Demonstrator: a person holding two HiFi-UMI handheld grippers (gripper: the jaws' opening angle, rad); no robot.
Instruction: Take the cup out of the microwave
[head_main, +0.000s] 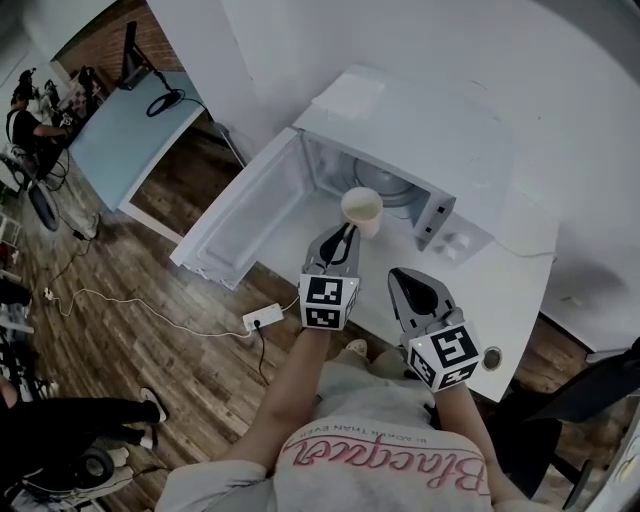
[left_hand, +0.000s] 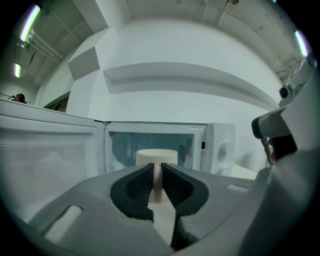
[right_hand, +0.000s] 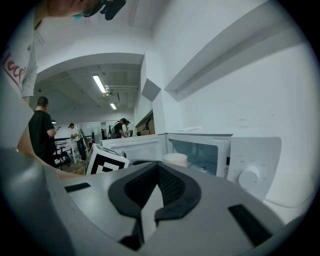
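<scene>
The cup (head_main: 361, 208) is at the mouth of the open microwave (head_main: 420, 120), in front of the turntable, with its open top upward. The left gripper (head_main: 348, 230) grips it. In the left gripper view the jaws are nearly together, and the pads press on a narrow strip of the cup (left_hand: 156, 160) on its near side. The rest of the cup stands above and beyond the jaw tips.

The microwave door (head_main: 240, 215) is swung fully out to the left. The control panel (head_main: 440, 225) is to the right of the cavity. The microwave stands on a white table (head_main: 520, 290).

The right gripper (head_main: 402, 277) is level beside the left one, near the table's front edge and apart from the cup. Its jaws are closed together with nothing between them (right_hand: 157, 172).
</scene>
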